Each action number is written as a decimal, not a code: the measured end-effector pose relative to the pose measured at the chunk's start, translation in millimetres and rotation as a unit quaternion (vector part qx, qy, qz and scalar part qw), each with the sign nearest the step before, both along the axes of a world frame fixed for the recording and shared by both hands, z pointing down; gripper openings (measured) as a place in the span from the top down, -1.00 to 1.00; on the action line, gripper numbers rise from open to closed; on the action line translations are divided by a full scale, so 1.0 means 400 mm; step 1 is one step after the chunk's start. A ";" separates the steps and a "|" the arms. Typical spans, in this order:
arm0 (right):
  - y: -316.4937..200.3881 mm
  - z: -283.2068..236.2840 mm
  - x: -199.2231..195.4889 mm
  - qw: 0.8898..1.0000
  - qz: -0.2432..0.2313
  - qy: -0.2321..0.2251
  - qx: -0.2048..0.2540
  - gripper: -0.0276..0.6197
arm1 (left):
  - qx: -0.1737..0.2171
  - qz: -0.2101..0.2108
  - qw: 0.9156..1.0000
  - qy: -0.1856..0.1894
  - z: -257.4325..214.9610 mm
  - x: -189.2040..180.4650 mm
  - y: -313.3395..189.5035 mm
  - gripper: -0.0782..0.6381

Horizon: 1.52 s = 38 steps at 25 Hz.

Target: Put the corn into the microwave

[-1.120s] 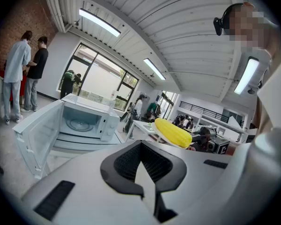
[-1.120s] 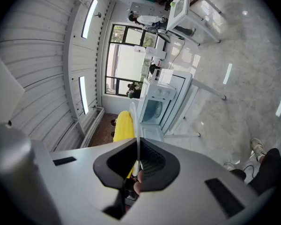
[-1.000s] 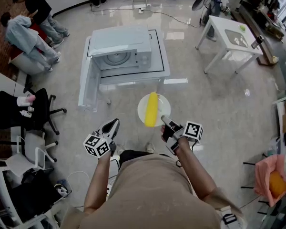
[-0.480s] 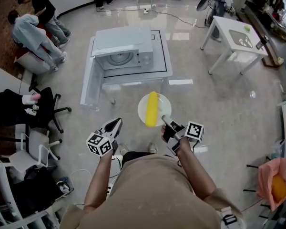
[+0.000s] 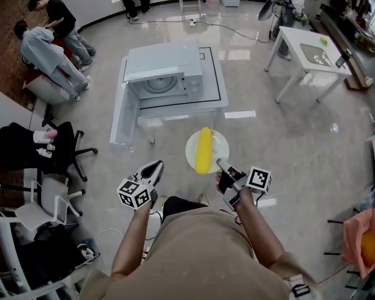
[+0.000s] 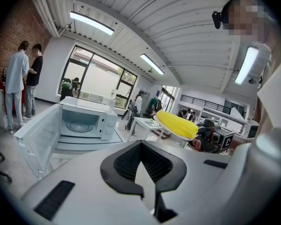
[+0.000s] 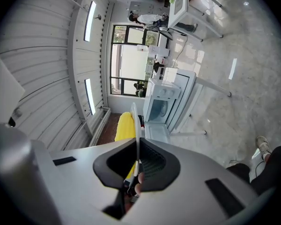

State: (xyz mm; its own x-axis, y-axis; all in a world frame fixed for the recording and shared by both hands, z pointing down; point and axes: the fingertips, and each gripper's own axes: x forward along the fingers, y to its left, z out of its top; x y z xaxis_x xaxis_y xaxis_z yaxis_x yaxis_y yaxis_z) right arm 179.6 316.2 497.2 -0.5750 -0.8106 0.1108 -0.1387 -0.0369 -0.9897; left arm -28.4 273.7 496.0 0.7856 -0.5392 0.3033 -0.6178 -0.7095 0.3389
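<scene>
One corn cob [image 5: 203,150] lies on a plate [image 5: 220,146] — rim pinched by the right hand-held gripper [image 5: 220,163] (left hand-held gripper [image 5: 157,165] closed).

Microwave [image 5: 165,74]: white casing, smooth, satin sheen; turntable [image 5: 157,85] inside looks like glossy glass.
Floor [image 5: 287,142] around the microwave: pale, polished, mirror-glossy.
Plate [image 5: 220,144] in front of the microwave: white, smooth, glossy.
Corn [image 5: 204,150]: yellow, finely bumpy.
Left gripper [image 5: 156,165], right gripper [image 5: 219,162]: matt white plastic shells; pads [image 6: 131,161] black, ribbed.
Brick wall [image 6: 9,36] left of the microwave: red, rough.
</scene>
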 end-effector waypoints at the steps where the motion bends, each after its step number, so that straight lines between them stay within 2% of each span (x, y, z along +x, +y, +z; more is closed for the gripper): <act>1: 0.001 0.001 -0.003 1.000 0.002 -0.001 -0.003 0.86 | 0.000 0.002 1.000 -0.001 0.001 -0.004 -0.001 0.78; 13: -0.049 -0.006 -0.087 0.999 0.037 -0.001 -0.007 0.86 | -0.005 0.024 1.000 -0.001 -0.008 -0.108 -0.092 0.78; 17: -0.065 0.006 -0.118 0.999 0.047 -0.006 -0.018 0.86 | 0.014 0.014 1.000 -0.012 -0.021 -0.168 -0.123 0.78; 27: -0.162 0.026 -0.224 0.998 0.058 0.011 -0.012 0.86 | 0.033 0.007 0.999 0.018 -0.023 -0.321 -0.210 0.78; 31: -0.212 0.041 -0.270 0.998 0.057 0.013 -0.011 0.86 | 0.050 0.021 0.998 0.030 -0.016 -0.334 -0.243 0.79; 38: -0.260 0.037 -0.316 0.999 0.049 0.004 -0.010 0.86 | 0.053 0.045 0.997 0.040 -0.020 -0.305 -0.273 0.79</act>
State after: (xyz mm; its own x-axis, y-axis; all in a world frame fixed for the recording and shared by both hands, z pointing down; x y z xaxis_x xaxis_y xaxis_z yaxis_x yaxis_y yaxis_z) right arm 53.3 212.3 511.9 -0.4913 -0.8611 0.1311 -0.1415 -0.0696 -0.9875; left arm -150.4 164.5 487.9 0.8515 -0.4911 0.1835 -0.5243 -0.7951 0.3049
